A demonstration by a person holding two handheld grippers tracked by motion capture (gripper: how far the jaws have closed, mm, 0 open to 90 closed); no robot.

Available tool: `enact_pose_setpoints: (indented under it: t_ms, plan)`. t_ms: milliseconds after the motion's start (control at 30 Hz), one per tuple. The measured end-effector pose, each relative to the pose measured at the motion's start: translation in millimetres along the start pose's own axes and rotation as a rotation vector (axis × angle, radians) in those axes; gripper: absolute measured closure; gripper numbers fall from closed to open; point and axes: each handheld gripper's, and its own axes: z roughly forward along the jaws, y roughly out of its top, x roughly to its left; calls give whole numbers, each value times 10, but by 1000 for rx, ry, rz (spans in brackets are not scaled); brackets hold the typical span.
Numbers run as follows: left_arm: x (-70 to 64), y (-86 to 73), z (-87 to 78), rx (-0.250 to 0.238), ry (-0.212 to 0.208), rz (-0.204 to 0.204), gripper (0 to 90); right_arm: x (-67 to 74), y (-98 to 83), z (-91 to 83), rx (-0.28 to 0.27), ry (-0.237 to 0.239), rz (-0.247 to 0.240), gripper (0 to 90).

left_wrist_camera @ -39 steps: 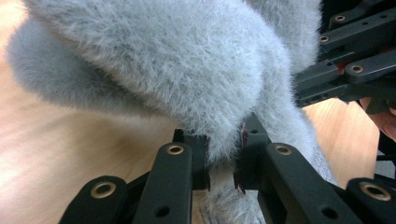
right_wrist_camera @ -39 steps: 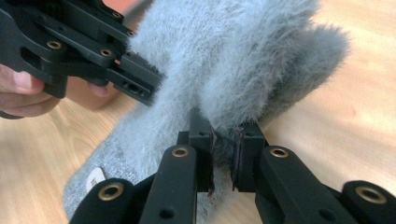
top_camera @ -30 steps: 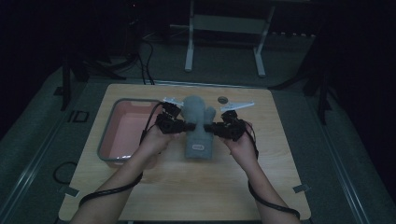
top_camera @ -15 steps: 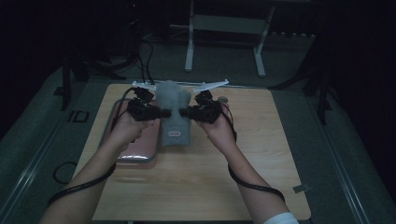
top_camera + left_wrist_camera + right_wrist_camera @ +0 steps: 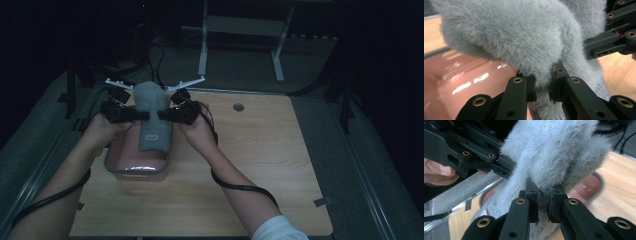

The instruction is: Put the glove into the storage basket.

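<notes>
- Desk (image 5: 260, 170): light wood, rounded corners, filling the middle and lower frame in the high view.
- Round hole (image 5: 238, 107) in the desktop, upper centre, right of middle.
- White stand (image 5: 240, 25) with two legs on the floor, top centre, beyond the desk.
- Black cables (image 5: 150, 55) on the floor, upper left.
- Grey floor (image 5: 370, 150) at the right edge.

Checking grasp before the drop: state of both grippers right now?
Left gripper: shut on the grey fuzzy sock, held above the pink tray.
Right gripper: shut on the same sock, from its other side.
</notes>
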Motion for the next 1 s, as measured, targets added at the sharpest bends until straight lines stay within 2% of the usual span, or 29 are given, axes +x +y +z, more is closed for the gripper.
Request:
enact_pose_setpoints:
  t_ms: [133, 200, 267, 333, 433, 533, 600, 633, 767, 867, 933, 1000]
  plan:
    - [195, -167, 20, 37, 13, -37, 793, 48, -35, 285, 27, 19, 19, 814]
    - [296, -278, 102, 57, 24, -62, 794, 63, -85, 435, 46, 18, 29, 814]
    - [332, -317, 141, 65, 28, -67, 793, 68, -147, 592, 78, 10, 44, 814]
    - [455, -463, 321, 120, 48, -104, 793, 64, -215, 744, 124, 18, 72, 815]
    - [516, -544, 467, 171, 72, -117, 793, 36, -324, 951, 179, -3, 101, 816]
    - [562, -596, 593, 208, 97, -136, 793, 12, -388, 1106, 226, -37, 107, 817]
    - [579, -618, 681, 233, 116, -150, 793, 11, -409, 1192, 259, -67, 92, 820]
    - [582, -622, 706, 243, 122, -152, 793, 4, -418, 1236, 276, -74, 101, 819]
    - [619, -630, 832, 276, 145, -142, 792, 2, -424, 1337, 325, -116, 91, 818]
    - [643, -642, 901, 286, 151, -156, 791, -35, -434, 1393, 353, -128, 112, 812]
    - [644, -638, 935, 302, 165, -136, 791, -32, -426, 1408, 360, -138, 101, 784]
    - [657, -643, 975, 313, 173, -135, 790, -39, -419, 1408, 358, -138, 103, 712]
